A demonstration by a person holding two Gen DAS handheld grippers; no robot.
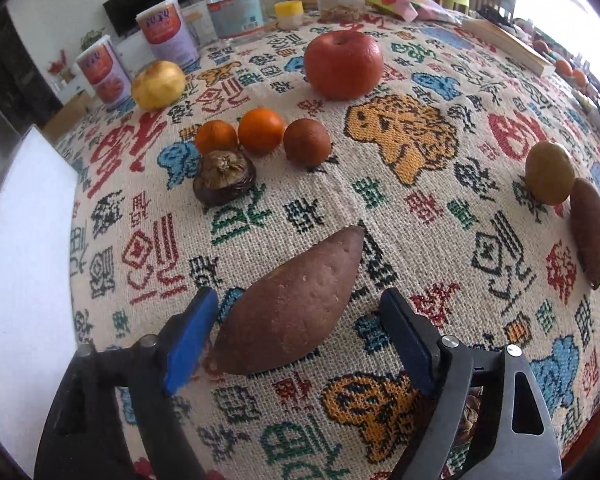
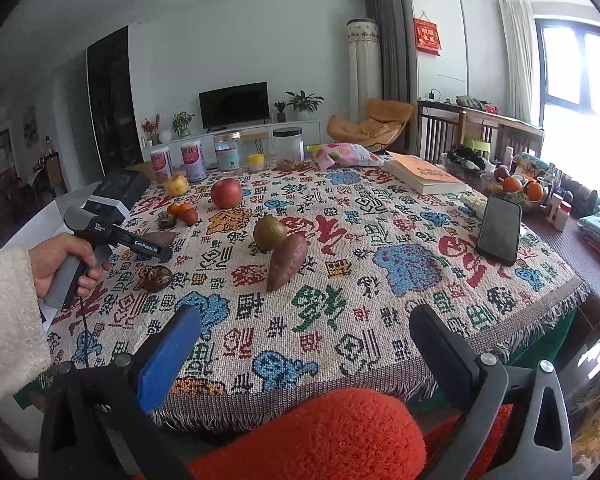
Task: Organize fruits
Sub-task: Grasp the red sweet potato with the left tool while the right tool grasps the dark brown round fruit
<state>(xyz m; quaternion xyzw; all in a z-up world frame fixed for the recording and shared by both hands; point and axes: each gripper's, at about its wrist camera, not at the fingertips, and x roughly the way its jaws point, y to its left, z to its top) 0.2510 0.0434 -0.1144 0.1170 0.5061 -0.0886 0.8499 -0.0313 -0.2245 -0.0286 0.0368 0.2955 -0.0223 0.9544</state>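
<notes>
In the left wrist view my left gripper (image 1: 300,312) is open, its blue pads on either side of a large sweet potato (image 1: 292,304) lying on the patterned tablecloth (image 1: 420,208), not closed on it. Beyond lie a mangosteen (image 1: 224,178), three small oranges (image 1: 260,130), a red apple (image 1: 343,65), a yellow pear (image 1: 158,85), a green-brown round fruit (image 1: 550,172) and a second sweet potato (image 1: 589,232). My right gripper (image 2: 306,330) is open and empty above the near table edge. The right wrist view shows the second sweet potato (image 2: 286,262), the round fruit (image 2: 270,232) and another mangosteen (image 2: 157,278).
Cans (image 1: 168,34), jars (image 1: 236,4) and a snack bag (image 1: 404,2) stand along the far edge. A book (image 2: 424,172), a phone (image 2: 499,230) and a fruit bowl (image 2: 520,190) are at the right. An orange fuzzy cushion (image 2: 320,436) lies under my right gripper.
</notes>
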